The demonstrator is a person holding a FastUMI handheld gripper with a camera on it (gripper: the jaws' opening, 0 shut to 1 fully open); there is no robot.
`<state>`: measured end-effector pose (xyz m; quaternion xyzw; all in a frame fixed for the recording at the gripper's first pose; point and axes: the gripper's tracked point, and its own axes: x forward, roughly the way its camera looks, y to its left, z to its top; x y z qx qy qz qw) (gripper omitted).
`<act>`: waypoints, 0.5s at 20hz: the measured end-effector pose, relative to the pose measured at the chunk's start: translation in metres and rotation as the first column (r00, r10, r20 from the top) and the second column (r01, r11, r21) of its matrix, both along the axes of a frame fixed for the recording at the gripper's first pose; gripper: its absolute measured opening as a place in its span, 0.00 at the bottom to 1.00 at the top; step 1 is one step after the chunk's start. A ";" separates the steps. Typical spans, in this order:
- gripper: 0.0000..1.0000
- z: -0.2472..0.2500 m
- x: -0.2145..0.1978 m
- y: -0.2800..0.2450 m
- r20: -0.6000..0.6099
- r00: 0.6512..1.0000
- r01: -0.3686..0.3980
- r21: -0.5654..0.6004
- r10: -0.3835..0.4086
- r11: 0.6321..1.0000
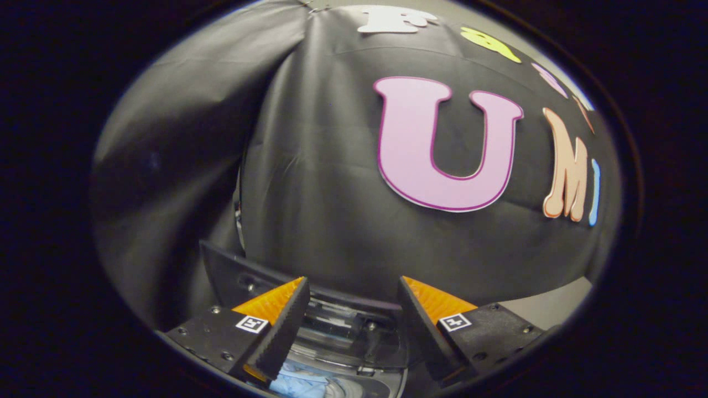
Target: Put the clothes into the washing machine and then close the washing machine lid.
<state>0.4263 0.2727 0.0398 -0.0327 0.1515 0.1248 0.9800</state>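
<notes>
Clothes (301, 384) light blue, inside washing machine (354, 354) below the fingers | lid (232, 276) raised behind | gripper (351, 326) fingers spread, holding nothing | small square markers on fingers, no readable text

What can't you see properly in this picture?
- Washing machine: in the gripper view, mostly hidden by the open jaws of the gripper.
- Light blue clothes: just a bit peeks out low between the fingers.
- Raised lid: the left finger covers part.
</notes>
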 end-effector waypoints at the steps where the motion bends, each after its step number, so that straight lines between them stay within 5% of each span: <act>1: 0.96 0.002 0.010 -0.003 -0.006 1.000 0.016 0.009 -0.016 1.000; 7: 0.97 -0.019 0.046 -0.012 -0.081 0.992 0.098 0.055 -0.093 0.994; 10: 0.97 -0.041 0.044 -0.005 -0.161 0.985 0.073 0.048 -0.065 0.996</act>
